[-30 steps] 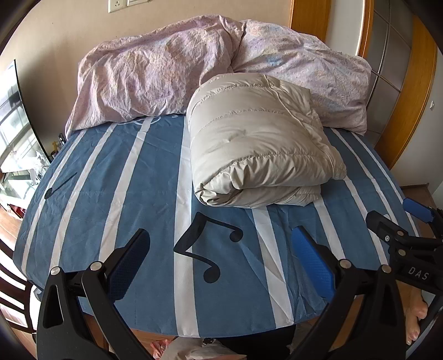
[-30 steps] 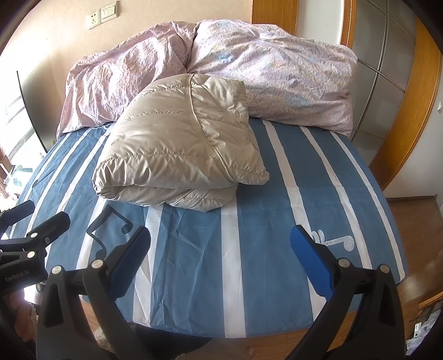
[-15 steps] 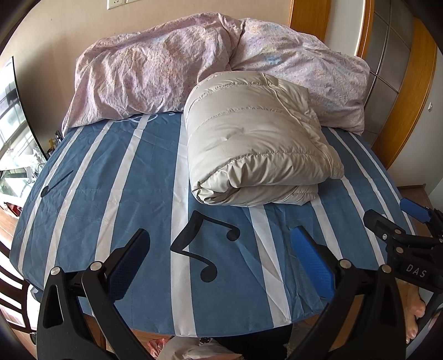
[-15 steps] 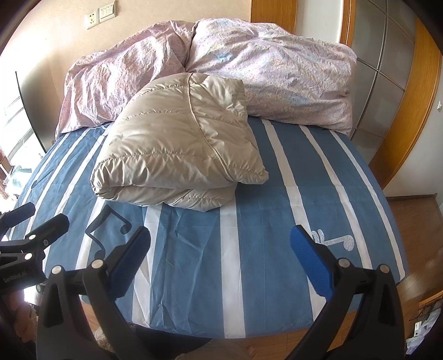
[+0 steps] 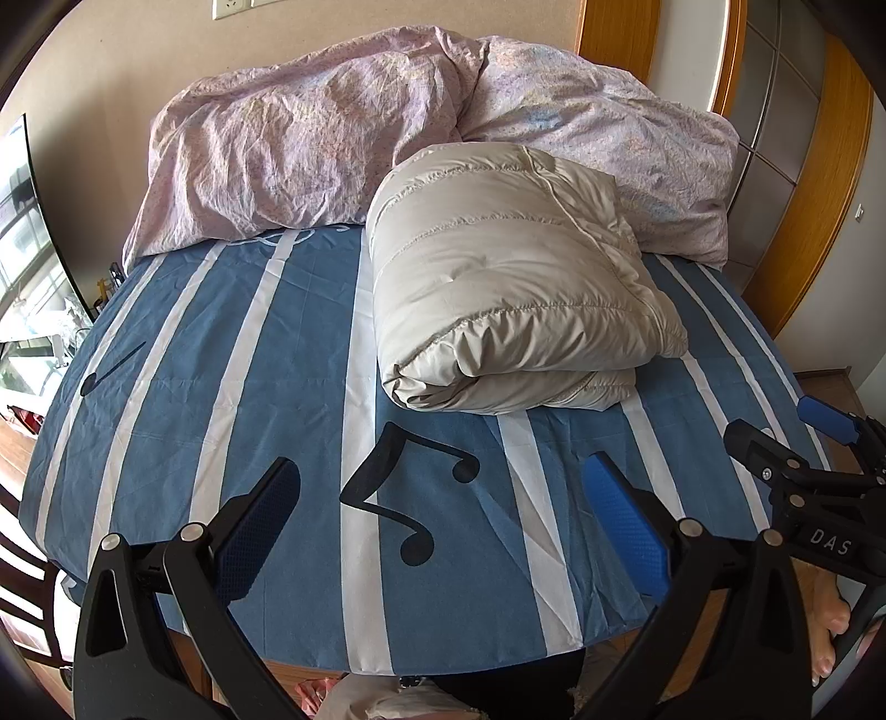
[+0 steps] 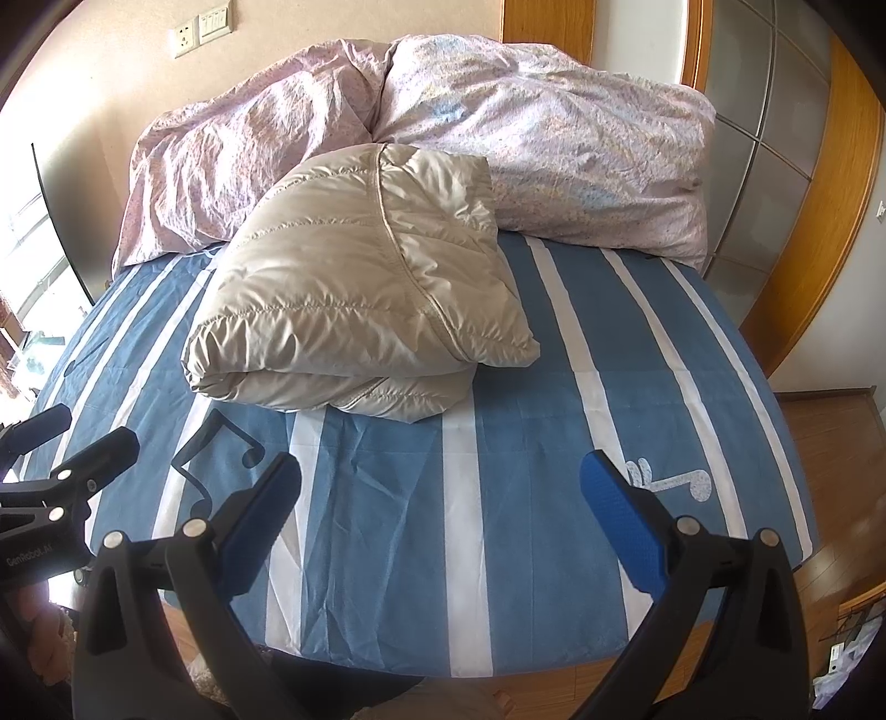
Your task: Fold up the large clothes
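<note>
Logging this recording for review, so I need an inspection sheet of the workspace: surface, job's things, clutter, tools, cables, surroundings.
Surface: bed sheet, blue with white stripes and music notes, lightly creased.
Job's things: beige puffer jacket, folded into a bundle, resting on the sheet, far end against the bedding.
Clutter: crumpled pink duvet heaped at the head of the bed.
Tools: left tool and right tool both open, empty, apart from the jacket.
Cables: nothing seen.
Surroundings: wall socket, wooden door frame, wood floor.
</note>
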Available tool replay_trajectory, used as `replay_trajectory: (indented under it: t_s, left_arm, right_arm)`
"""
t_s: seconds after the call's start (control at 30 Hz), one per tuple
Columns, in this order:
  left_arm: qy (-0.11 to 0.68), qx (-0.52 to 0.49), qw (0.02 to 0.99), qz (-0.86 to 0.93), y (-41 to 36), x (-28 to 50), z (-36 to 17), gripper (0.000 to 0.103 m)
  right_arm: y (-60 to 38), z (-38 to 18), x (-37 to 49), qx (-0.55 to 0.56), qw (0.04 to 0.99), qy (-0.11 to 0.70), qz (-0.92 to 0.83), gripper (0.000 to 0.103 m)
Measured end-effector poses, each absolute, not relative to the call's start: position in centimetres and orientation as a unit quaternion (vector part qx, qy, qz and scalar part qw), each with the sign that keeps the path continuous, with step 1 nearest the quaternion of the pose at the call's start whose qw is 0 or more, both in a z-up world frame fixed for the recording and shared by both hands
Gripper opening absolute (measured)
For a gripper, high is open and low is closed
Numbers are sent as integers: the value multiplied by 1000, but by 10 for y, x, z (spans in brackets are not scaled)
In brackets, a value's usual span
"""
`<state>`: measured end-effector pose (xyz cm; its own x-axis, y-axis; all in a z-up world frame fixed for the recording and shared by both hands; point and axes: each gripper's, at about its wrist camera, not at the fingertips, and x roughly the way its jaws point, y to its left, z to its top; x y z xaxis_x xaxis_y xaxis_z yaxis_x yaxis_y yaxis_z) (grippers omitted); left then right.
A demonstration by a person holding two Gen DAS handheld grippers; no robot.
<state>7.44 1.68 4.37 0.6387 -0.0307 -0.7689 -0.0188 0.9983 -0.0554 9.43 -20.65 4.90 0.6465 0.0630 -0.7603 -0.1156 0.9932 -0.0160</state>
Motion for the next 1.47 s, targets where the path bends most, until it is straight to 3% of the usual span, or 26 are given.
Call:
replay_trajectory:
  t_s: [1.47]
  left_arm:
    - [426, -29, 904, -4, 16, 75, 42, 102]
  right_arm:
    - [-205, 45, 96, -32, 906, 419, 52, 101]
